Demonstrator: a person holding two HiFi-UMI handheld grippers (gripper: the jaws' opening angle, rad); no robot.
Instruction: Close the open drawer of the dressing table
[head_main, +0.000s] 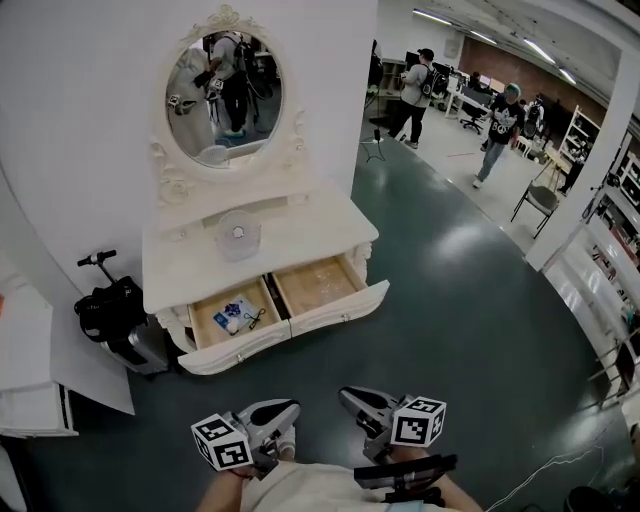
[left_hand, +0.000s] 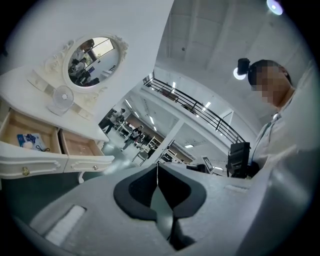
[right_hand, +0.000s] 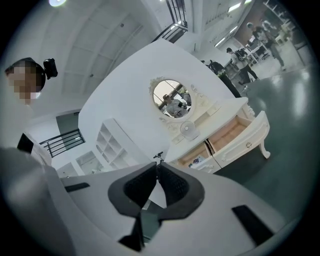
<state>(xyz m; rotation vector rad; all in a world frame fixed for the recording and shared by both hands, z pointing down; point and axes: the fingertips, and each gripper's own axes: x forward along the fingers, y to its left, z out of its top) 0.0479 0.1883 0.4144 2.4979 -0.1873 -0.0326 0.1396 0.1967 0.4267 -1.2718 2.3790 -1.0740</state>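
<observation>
The white dressing table with an oval mirror stands against the wall ahead. Both of its drawers are pulled out. The left drawer holds a blue packet and a cable. The right drawer looks empty. They also show in the left gripper view, left drawer and right drawer, and in the right gripper view. My left gripper and right gripper hang side by side in front of the table, well short of the drawer fronts. Each is shut with nothing between its jaws, left gripper, right gripper.
A small round fan sits on the tabletop. A black bag with a handle stands left of the table, beside a white shelf unit. People walk in the open hall at the back right, near a chair.
</observation>
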